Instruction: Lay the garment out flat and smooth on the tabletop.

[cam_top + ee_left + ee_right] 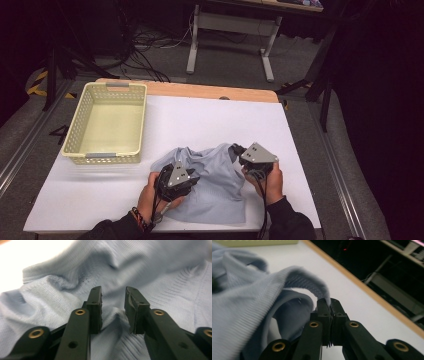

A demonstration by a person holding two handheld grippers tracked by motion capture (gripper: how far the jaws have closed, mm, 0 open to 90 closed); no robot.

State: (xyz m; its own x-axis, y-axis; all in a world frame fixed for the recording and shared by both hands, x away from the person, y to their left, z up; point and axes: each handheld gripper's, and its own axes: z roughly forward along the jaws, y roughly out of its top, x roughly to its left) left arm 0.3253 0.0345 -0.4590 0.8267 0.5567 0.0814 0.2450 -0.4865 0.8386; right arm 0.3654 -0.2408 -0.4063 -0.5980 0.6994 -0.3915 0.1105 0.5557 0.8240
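Observation:
A light blue ribbed knit top (216, 186) lies crumpled at the front of the white table (215, 117). My left gripper (189, 179) rests on its left part. In the left gripper view the jaws (113, 305) stand apart over a raised fold of the top (150, 272), and the pads do not press it. My right gripper (235, 149) is at the top's upper right corner. In the right gripper view it (330, 305) is shut on a rolled edge of the top (249, 305), which it lifts off the table.
An empty pale yellow plastic basket (141, 120) stands at the table's back left, and its rim (257, 242) shows in the right gripper view. A wooden strip (210, 91) runs along the far edge. Beyond it are a dark floor, cables and a desk frame (267, 55).

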